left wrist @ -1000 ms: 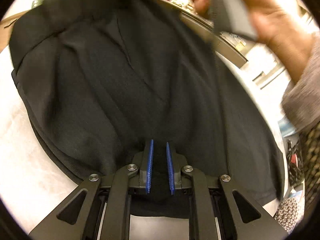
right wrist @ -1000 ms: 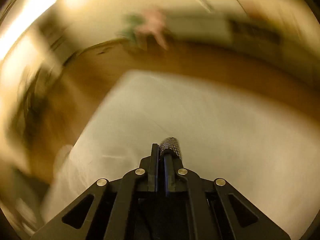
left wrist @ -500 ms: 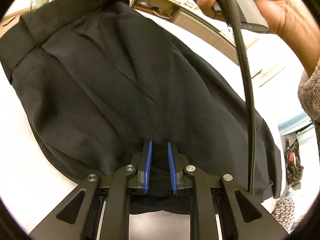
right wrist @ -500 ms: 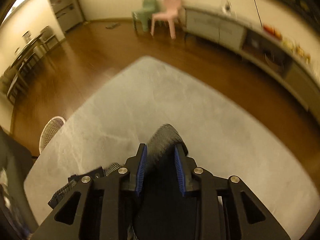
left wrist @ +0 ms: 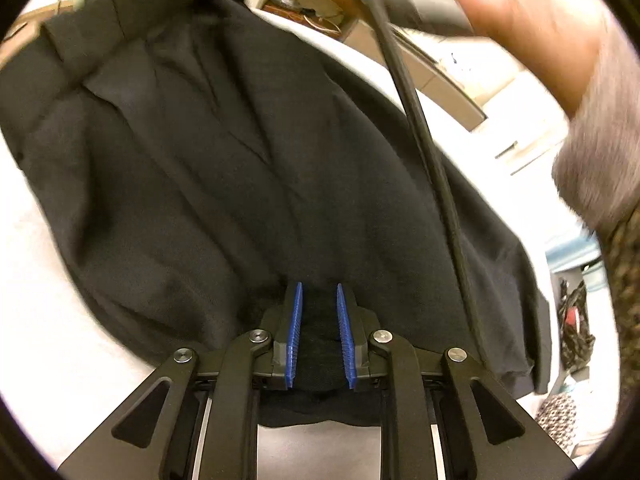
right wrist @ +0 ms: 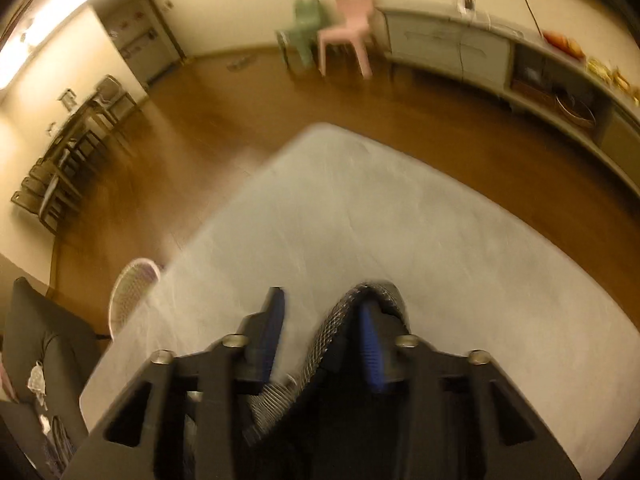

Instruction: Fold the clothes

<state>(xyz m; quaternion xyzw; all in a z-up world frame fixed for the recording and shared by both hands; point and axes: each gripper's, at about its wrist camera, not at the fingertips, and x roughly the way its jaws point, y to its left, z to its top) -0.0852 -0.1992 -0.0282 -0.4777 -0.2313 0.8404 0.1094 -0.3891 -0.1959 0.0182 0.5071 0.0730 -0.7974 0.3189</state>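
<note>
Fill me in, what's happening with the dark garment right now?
A person is folding a black garment spread on a white surface, with a handheld gripper in each hand. The left gripper has the garment's near edge bunched between its blue fingers. The right gripper is opening over a grey tabletop; a dark mesh-textured piece lies against one finger, no longer pinched. The person's hand and a black cable cross above the garment.

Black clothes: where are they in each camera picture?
Left wrist: the black garment fills the middle, spread over the pale table.
Right wrist: only a dark fold shows, at the bottom middle.
Shared landmark: the pale table.
</note>
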